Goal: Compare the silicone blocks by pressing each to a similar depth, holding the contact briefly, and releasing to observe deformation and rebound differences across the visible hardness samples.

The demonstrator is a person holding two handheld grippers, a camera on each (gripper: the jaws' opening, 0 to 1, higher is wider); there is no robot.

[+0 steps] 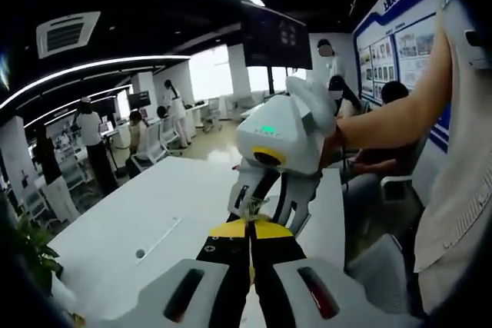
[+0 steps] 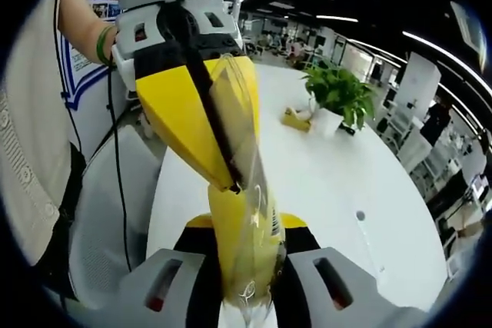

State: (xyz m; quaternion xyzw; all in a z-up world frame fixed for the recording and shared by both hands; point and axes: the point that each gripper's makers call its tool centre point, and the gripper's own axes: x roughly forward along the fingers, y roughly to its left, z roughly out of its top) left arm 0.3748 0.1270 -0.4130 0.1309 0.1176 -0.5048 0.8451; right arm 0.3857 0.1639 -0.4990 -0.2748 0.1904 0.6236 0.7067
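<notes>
A clear plastic bag point(image 2: 244, 159) with a small printed label hangs between my two grippers above a white table point(image 2: 346, 182). In the right gripper view my right gripper point(image 2: 246, 224) is shut on the bag's lower part. My left gripper point(image 2: 230, 184) comes down from the upper left, its yellow jaws shut on the bag's upper part. In the left gripper view my left gripper point(image 1: 250, 224) is shut, with a scrap of the bag point(image 1: 252, 207) at its tips. The white right gripper point(image 1: 261, 209) faces it closely. I cannot tell what the bag holds, and I see no silicone blocks.
A potted plant point(image 2: 338, 94) and a small yellow object point(image 2: 296, 119) stand on the table's far part. A grey chair point(image 2: 115, 190) sits at the table's edge. A person's arm point(image 1: 392, 117) holds the right gripper. Several people stand in the office behind.
</notes>
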